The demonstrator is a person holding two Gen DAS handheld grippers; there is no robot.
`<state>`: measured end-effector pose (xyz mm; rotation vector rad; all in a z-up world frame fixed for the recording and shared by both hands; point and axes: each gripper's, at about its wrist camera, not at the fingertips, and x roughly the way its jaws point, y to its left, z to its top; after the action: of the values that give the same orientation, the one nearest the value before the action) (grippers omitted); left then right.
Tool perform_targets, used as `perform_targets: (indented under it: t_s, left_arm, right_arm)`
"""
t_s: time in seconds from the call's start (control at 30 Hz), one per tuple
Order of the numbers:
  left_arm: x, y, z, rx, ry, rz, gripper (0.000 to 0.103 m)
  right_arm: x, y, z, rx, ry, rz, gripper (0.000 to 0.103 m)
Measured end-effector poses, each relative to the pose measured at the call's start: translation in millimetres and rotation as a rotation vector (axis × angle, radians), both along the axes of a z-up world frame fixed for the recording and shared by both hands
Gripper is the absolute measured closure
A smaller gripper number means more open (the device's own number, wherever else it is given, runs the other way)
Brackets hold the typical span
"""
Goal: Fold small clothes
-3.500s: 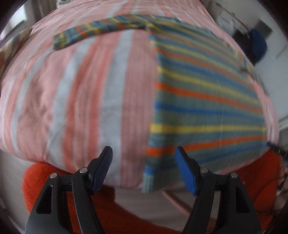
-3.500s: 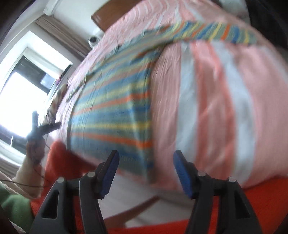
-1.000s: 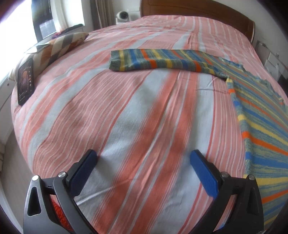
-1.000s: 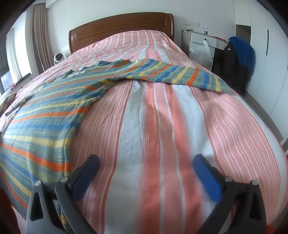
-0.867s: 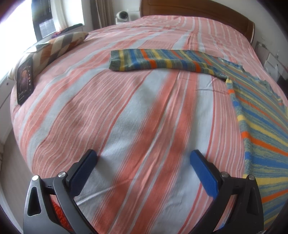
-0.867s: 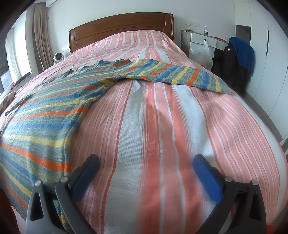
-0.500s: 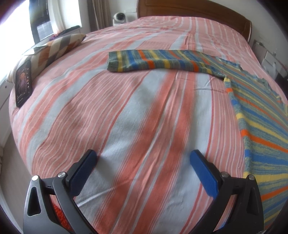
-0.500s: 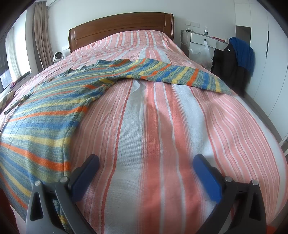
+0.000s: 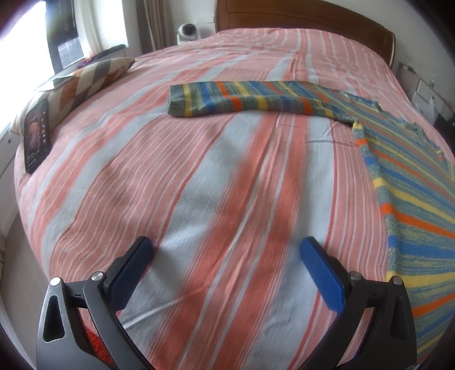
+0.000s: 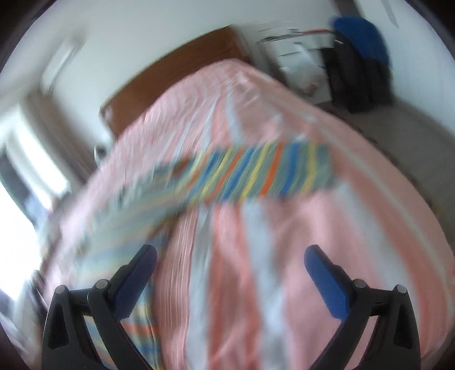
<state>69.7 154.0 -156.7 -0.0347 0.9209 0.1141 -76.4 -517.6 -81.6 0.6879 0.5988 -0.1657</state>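
Note:
A striped sweater in blue, yellow, orange and grey-green lies spread flat on the bed. In the left wrist view its body (image 9: 412, 199) is at the right and one sleeve (image 9: 250, 98) stretches left across the bed. My left gripper (image 9: 226, 253) is open and empty, above the bedspread (image 9: 199, 185), short of the sleeve. In the blurred right wrist view the other sleeve (image 10: 264, 173) lies ahead, the body (image 10: 113, 227) at left. My right gripper (image 10: 230, 261) is open and empty above the bed.
A patterned pillow (image 9: 82, 82) and a dark phone (image 9: 37, 136) lie at the bed's left edge. A wooden headboard (image 9: 298, 17) and a small white camera (image 9: 187, 30) stand behind. Dark and blue clothes (image 10: 361, 57) hang by the wall at right.
The right gripper has swung quickly, so its view is blurred and tilted, with the sleeve now straight ahead. The left gripper has drifted only slightly. Both jaws stay wide open.

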Motion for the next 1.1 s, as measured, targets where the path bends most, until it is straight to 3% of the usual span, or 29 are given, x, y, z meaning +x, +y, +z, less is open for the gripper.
perform_targets:
  t_s: [0.07,0.13,0.2,0.4,0.5,0.57,0.6,0.63,0.7,0.87,0.97,1.1]
  left_arm:
    - [-0.2,-0.4,-0.3,0.003,-0.003,0.002,0.000]
    - [-0.5,-1.1,-0.4,0.006,-0.005,0.004,0.000]
    - [-0.7,-1.1,-0.5,0.005,-0.007,0.005,0.000]
    - [-0.4,-1.9,-1.1,0.009,-0.011,0.012,0.000]
    - [-0.6,-2.8,-1.6,0.013,-0.014,0.016,0.000]
    - [-0.4,-3.2,-1.6,0.015,-0.015,0.018,0.000]
    - [-0.3,-3.1,-1.7,0.014,-0.015,0.017,0.000]
    - [-0.3,-3.2,-1.7,0.013,-0.015,0.017,0.000]
    - [0.1,-3.6,-1.8,0.013,-0.015,0.016,0.000]
    - [0.1,-3.6,-1.9,0.013,-0.014,0.015,0.000]
    - [1.0,-2.7,-1.5,0.008,-0.013,0.012,0.000]
    - [1.7,-2.1,-0.8,0.003,-0.013,0.008,0.000]
  right_arm:
    - [7.4,-45.1,-6.9,0.128,0.006,-0.075,0.005]
    - [18.4,-83.1,-24.4,0.270,0.027,-0.126,0.029]
    - [29.8,-108.4,-46.1,0.397,0.044,-0.155,0.036]
    - [67.2,-125.2,-75.6,0.455,0.116,-0.146,0.040]
    - [77.8,-125.3,-80.5,0.435,0.127,-0.134,0.047]
    - [85.8,-123.2,-81.8,0.410,0.141,-0.110,0.069]
    - [92.0,-120.4,-80.7,0.377,0.164,-0.099,0.095]
    - [96.2,-115.8,-75.4,0.316,0.197,-0.093,0.100]
    - [100.8,-103.7,-57.1,0.199,0.210,-0.095,0.100]
    - [129.7,-24.9,50.4,-0.157,0.128,0.052,0.101]
    - [157.6,42.2,102.5,-0.193,0.042,0.205,0.101]
    - [203.7,139.0,128.2,-0.179,-0.009,0.395,0.101]
